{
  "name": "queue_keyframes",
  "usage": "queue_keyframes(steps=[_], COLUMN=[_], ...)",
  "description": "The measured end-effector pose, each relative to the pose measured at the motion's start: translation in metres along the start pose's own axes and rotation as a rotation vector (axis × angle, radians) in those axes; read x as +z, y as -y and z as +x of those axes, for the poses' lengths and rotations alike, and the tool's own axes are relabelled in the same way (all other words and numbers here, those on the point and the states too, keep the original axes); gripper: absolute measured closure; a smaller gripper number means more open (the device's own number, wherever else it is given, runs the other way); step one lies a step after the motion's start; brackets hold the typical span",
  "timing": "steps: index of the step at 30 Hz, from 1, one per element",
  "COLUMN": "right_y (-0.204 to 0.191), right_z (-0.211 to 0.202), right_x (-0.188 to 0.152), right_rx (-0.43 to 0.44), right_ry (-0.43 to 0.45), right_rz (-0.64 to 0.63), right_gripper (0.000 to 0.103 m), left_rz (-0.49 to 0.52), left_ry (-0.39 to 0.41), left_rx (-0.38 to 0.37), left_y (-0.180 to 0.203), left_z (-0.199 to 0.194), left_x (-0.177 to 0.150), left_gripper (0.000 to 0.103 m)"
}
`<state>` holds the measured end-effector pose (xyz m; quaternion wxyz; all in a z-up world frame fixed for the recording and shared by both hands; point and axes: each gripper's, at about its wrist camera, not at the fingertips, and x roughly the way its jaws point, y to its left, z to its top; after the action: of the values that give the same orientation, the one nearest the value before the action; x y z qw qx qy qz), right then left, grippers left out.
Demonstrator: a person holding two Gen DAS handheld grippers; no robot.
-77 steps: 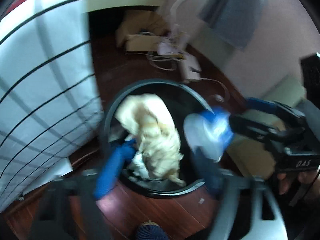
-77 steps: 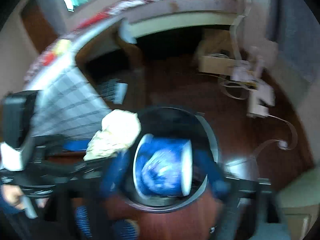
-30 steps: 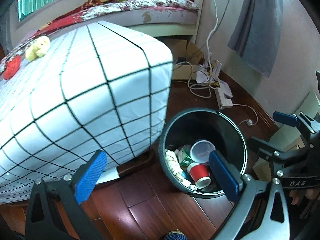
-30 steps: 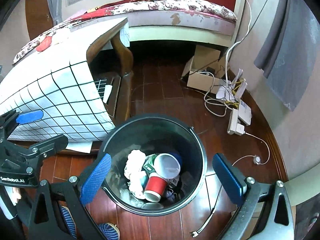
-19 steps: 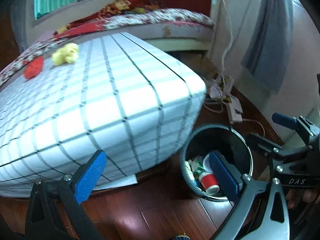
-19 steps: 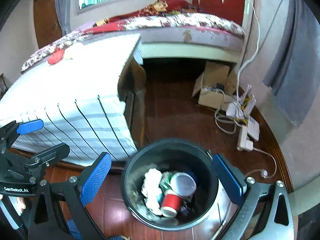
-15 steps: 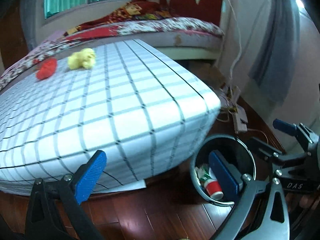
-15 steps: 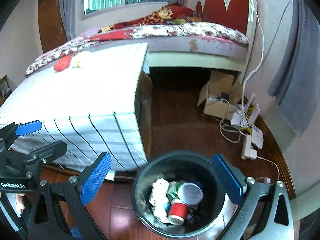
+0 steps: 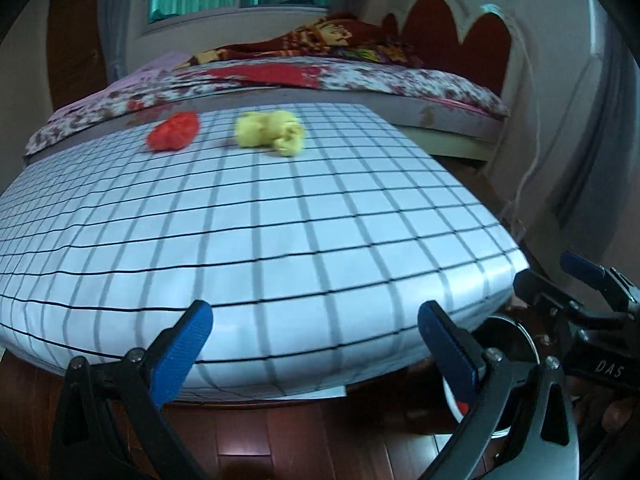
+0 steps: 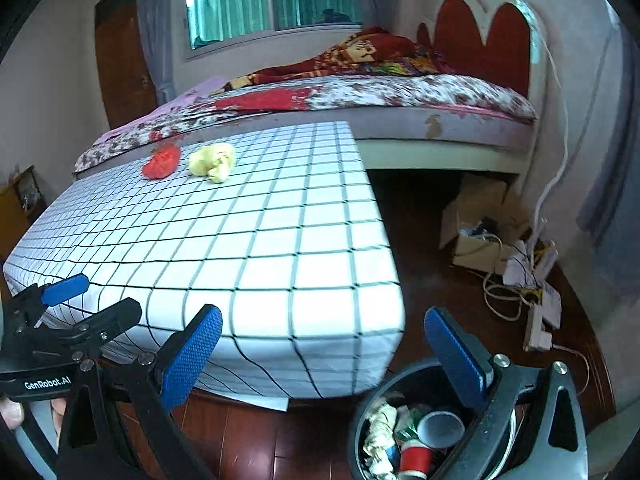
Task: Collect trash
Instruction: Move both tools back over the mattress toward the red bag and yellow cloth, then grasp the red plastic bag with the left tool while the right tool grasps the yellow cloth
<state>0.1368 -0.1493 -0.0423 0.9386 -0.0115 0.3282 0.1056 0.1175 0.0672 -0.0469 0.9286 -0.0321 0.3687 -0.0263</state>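
Both your grippers are spread wide and empty: the left gripper and the right gripper each hang in front of the checked tablecloth, touching nothing. Beneath your right one, the black bin sits on the wooden floor beside the table corner, with a red cup and crumpled paper inside. Far across the cloth, a red wad and a yellow wad lie side by side.
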Motion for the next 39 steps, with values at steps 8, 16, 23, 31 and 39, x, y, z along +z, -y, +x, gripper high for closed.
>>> queue_keyframes(steps=[8,16,23,31,39], right_y=[-0.044,-0.073,-0.104,-0.133,-0.149], right_z=[0.028,0.061,0.117,0.211,0.279], right_x=[0.036,0.080,0.122,0.161,0.188], right_rx=[0.061,0.116,0.160,0.166,0.205], right_ry=[-0.005,-0.042,-0.068,-0.165,-0.224], right_rz=[-0.053,-0.137,-0.233,-0.301,-0.347], right_gripper=[0.001,0.001,0.001,0.001,0.047], left_rz=[-0.044,-0.053,-0.081,-0.085,-0.082], left_ry=[-0.010,-0.017,-0.055,-0.093,-0.079], left_rx=[0.069,0.143,0.150,0.160,0.196], left_y=[-0.051,-0.093,-0.116,-0.142,-0.166], left_z=[0.004,0.015,0.055,0.117,0.175], left_x=[0.022,0.061,0.084,0.121,0.168], left_gripper=[0.000,0.000,0.000,0.001,0.001])
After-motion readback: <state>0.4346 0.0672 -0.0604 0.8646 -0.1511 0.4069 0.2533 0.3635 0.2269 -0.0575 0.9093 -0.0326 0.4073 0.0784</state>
